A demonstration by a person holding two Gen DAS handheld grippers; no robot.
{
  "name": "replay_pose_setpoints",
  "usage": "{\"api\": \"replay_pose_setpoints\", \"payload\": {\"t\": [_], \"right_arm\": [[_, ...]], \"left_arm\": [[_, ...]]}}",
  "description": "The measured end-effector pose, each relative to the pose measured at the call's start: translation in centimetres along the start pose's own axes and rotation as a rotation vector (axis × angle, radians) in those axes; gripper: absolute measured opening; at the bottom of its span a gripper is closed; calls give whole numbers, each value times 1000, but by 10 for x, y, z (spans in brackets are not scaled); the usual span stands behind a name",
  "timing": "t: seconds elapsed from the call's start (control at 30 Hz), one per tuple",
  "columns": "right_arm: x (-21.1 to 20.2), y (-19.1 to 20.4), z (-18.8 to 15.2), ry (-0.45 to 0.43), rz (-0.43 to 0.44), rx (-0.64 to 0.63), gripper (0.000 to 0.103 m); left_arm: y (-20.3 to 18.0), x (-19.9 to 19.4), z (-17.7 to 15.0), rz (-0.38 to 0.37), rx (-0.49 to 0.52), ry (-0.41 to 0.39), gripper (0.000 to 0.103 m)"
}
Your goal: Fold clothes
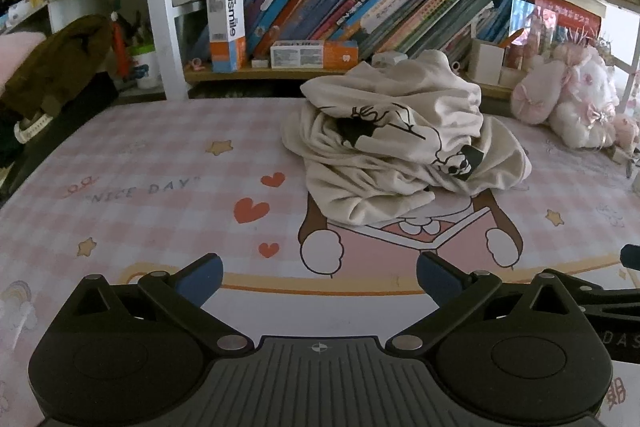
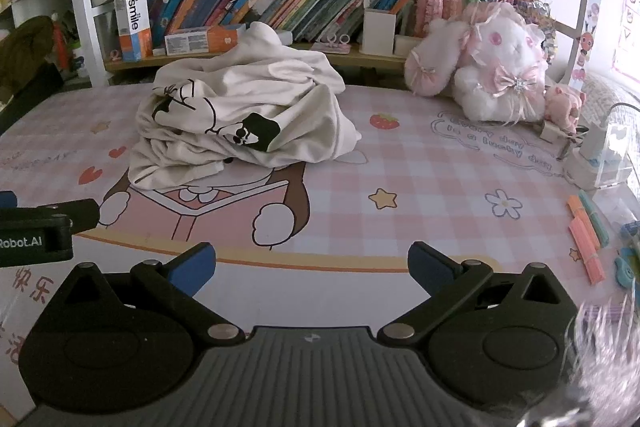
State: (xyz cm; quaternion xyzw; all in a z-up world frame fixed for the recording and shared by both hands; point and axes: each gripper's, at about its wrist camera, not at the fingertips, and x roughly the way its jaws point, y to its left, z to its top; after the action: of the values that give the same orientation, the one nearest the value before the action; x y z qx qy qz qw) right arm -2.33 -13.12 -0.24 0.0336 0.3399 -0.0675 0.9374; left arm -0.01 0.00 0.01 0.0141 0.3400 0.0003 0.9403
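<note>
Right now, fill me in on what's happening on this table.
A person holds a pair of tongs in each hand, and both the left tongs and the right tongs are wide open with nothing between them. They point down toward a crumpled cream shirt with a black cartoon print, heaped on the pink checked table mat. Neither pair touches it, so folding has not begun. A plush rabbit sits to the shirt's right, in front of the bookshelf.

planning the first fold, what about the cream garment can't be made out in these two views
- Cream garment: type, sleeves and hem, both views; crumpled into a heap, folds hide them.
- Its black print: whole design, both views; creases break it up.
- Cartoon on the pink checked mat: face, both views; the heap covers it.
</note>
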Motion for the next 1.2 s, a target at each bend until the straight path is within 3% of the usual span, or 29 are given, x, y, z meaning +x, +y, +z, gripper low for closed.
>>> {"api": "replay_pose_setpoints", "payload": {"t": [1.2], "right_arm": [[3,3,-3,15,-12,-3,103]], "left_arm": [[0,3,-1,-24,-5,26,103]]}}
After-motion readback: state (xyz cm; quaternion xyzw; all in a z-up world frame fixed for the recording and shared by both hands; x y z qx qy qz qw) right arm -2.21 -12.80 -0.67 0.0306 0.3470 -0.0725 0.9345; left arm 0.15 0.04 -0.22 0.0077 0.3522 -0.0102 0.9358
